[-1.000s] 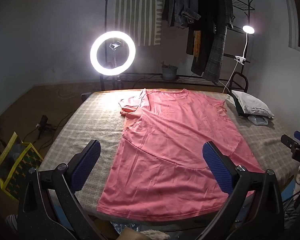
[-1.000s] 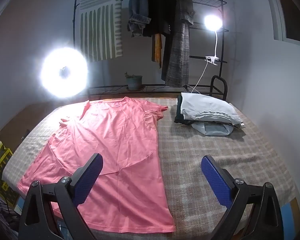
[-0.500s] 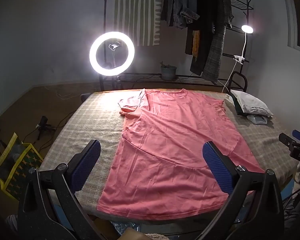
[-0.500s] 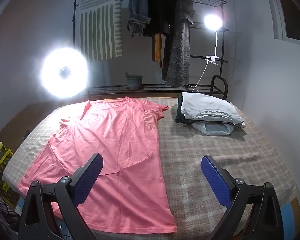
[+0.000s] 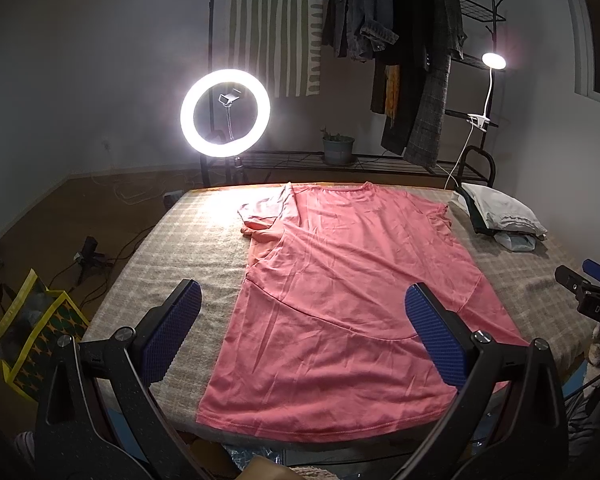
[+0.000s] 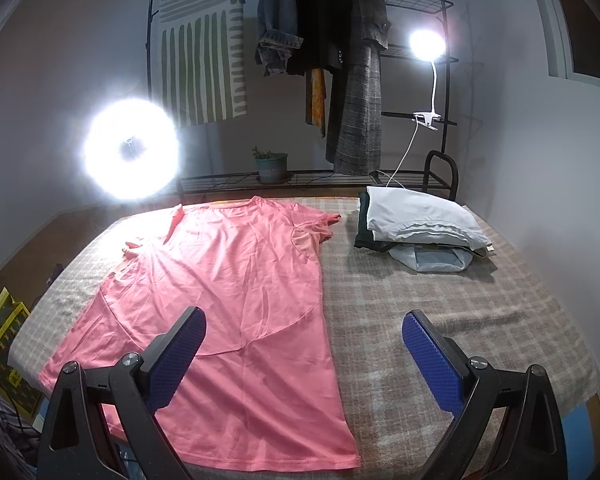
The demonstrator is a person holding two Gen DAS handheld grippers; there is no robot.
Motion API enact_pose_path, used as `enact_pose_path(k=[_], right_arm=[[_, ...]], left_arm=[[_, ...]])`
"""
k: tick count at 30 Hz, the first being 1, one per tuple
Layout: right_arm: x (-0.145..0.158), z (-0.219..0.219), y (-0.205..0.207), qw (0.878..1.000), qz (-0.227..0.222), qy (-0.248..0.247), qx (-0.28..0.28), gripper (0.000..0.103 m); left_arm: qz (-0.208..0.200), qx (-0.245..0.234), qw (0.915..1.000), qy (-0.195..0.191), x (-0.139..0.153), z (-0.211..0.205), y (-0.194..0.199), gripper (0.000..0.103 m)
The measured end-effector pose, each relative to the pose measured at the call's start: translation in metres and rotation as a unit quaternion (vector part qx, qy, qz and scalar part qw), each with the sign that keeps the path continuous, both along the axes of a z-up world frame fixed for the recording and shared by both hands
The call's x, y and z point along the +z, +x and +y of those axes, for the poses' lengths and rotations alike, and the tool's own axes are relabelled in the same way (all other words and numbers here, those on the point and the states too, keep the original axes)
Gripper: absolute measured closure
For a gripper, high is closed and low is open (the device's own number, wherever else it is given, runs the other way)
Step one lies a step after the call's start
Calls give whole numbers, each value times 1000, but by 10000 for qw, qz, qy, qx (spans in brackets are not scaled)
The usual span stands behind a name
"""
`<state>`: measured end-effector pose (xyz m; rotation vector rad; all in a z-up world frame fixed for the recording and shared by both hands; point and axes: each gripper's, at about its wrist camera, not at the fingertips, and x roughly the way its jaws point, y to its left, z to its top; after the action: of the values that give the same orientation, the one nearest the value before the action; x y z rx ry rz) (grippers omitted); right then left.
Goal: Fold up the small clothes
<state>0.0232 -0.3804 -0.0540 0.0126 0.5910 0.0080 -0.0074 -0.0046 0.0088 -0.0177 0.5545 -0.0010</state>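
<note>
A pink T-shirt [image 5: 352, 292] lies spread on the checked table cover [image 5: 196, 232], neck at the far end, hem at the near edge. Both side parts are folded inward over its body. My left gripper [image 5: 304, 320] hovers open above the near half of the shirt, holding nothing. In the right wrist view the same pink T-shirt [image 6: 228, 296] fills the left half of the table cover [image 6: 440, 304]. My right gripper [image 6: 304, 344] hangs open over the shirt's right edge, its right finger above bare cover. The right gripper's tip [image 5: 592, 288] shows at the left view's right edge.
A pile of folded clothes [image 6: 420, 228] sits at the far right of the table. Behind the table stand a ring light [image 5: 225, 113], a clothes rack with coats [image 6: 356, 72], a clip lamp [image 6: 427, 44] and a potted plant [image 6: 271, 164]. A yellow bag [image 5: 32, 332] lies on the floor left.
Both views have shifted only slightly; the shirt lies as before and both grippers stay open.
</note>
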Motion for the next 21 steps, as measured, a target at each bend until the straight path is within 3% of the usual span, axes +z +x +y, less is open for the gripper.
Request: enact_pose_path(k=[21], right_arm=[[2,8,3,10000,-13,22,11,3]], left_arm=[[24,-21,10000,-14,2,4,2,0]])
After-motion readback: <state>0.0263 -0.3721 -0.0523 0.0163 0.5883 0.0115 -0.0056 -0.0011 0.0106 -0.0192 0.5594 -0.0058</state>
